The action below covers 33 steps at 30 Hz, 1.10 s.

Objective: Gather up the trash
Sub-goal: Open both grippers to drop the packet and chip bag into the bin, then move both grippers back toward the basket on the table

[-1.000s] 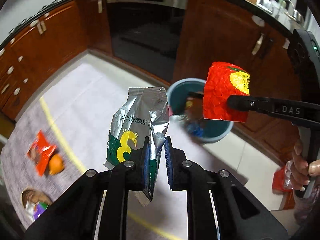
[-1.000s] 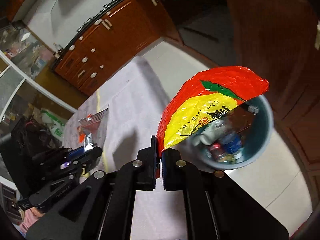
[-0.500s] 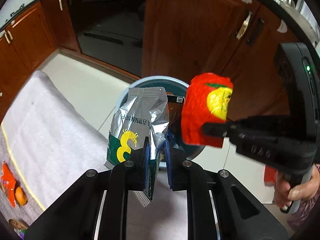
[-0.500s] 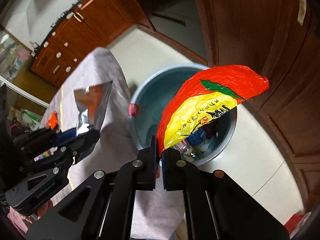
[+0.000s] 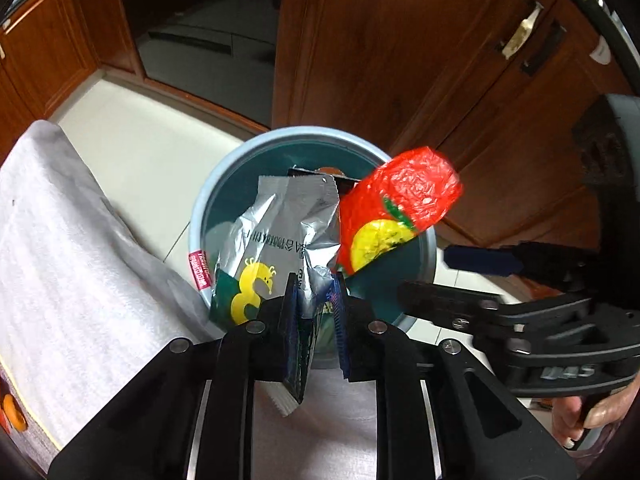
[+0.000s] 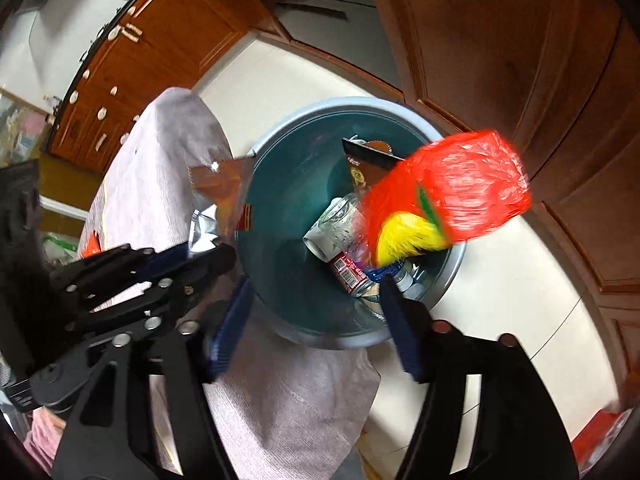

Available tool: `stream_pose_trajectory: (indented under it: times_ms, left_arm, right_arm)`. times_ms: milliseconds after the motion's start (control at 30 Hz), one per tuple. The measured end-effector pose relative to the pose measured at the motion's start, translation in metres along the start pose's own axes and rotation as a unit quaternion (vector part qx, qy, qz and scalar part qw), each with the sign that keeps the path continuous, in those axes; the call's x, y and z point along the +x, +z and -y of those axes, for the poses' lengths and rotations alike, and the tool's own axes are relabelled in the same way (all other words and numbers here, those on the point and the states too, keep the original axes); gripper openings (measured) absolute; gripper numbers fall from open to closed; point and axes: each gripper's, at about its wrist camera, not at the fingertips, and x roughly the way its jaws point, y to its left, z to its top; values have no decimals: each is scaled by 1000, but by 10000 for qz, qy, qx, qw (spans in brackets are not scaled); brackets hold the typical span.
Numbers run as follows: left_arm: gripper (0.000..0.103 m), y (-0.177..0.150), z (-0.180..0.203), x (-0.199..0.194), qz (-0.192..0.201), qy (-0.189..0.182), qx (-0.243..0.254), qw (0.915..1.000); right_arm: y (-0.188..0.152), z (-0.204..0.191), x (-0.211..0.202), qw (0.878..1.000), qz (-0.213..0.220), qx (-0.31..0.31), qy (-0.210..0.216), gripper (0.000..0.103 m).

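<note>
A kitchen of reddish-brown wooden cabinets (image 5: 380,52) surrounds a pale tiled floor, with a grey cloth-covered table (image 5: 72,264) edging up to a round teal plastic trash bin (image 5: 312,140).

From the left wrist: a second ago the crinkled red-and-yellow snack wrapper (image 5: 396,204) was pinched in the right gripper (image 5: 452,276); now its jaws are opening and the wrapper hangs free above the bin, so that piece is as good as collected. The left gripper (image 5: 314,320) has come over the bin too, jaws just starting to part around the one silver foil snack bag with a yellow duck figure (image 5: 276,240), which still sits between them. Two wrappers in all here, plus one orange object (image 5: 8,416) at the table's far left.

From the right wrist: the right gripper (image 6: 316,320) is spread wide with nothing between its pads, the red wrapper (image 6: 452,192) blurred over the bin (image 6: 280,152). Inside I count one clear bottle (image 6: 340,220), one dark card packet (image 6: 368,156), and a can with a red label (image 6: 352,276); further items are indistinct. The left gripper (image 6: 208,256) holds the silver bag (image 6: 204,232) at the rim.
</note>
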Motion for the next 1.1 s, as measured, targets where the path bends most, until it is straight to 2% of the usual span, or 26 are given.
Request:
stream_pose_trajectory:
  times_ms: [133, 500, 600, 667, 767, 833, 900, 1100]
  left_arm:
    - [19, -3, -2, 5, -40, -19, -35, 10000]
    - [20, 6, 13, -3, 86, -123, 225, 9996]
    - [58, 9, 16, -8, 198, 5, 209, 9996]
    - [63, 8, 16, -16, 354, 158, 213, 9990]
    - [73, 7, 10, -25, 372, 220, 94, 9990]
    - [86, 3, 4, -32, 388, 247, -10, 9989]
    - [97, -2, -1, -41, 457, 244, -126, 9986]
    - [98, -30, -19, -71, 606, 322, -379, 9969]
  right_arm:
    - [1, 5, -9, 9999, 114, 2, -50, 73]
    - [5, 21, -59, 9968, 717, 354, -61, 74]
    - [7, 20, -73, 9951, 899, 398, -80, 76]
    - [9, 18, -79, 9944, 973, 407, -102, 79]
    - [9, 14, -80, 9945, 954, 427, -100, 83]
    - [7, 10, -79, 9949, 908, 432, -107, 88]
    - [6, 5, -76, 9957, 805, 440, -88, 89]
    - [-4, -18, -69, 9973, 647, 269, -213, 89]
